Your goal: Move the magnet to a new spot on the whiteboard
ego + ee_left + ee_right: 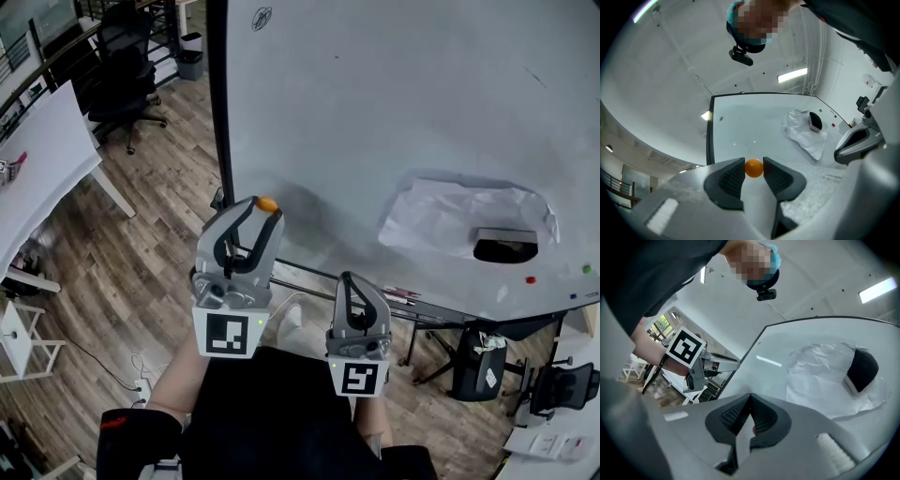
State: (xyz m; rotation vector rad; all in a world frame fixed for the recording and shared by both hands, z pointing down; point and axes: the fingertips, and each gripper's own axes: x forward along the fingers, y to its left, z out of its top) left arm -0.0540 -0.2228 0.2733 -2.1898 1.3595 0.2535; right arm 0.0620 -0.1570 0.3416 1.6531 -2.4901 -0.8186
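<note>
A small orange round magnet (267, 202) (753, 168) is pinched between the tips of my left gripper (263, 208) (753, 170), which is shut on it. It is held in front of the lower left part of the whiteboard (375, 112) (754, 126); whether it touches the board I cannot tell. My right gripper (349, 279) (750, 400) hangs lower and closer to me, jaws shut with nothing between them. A red magnet (531, 279), a green magnet (587, 269) and a blue magnet (573, 296) stick at the board's lower right.
A crumpled white paper (459, 220) (820, 376) and a black eraser (506, 246) (862, 369) are on the board at right. Markers (403, 295) lie on its tray. An office chair (127, 66), a bin (190, 56) and a white desk (37, 159) stand left.
</note>
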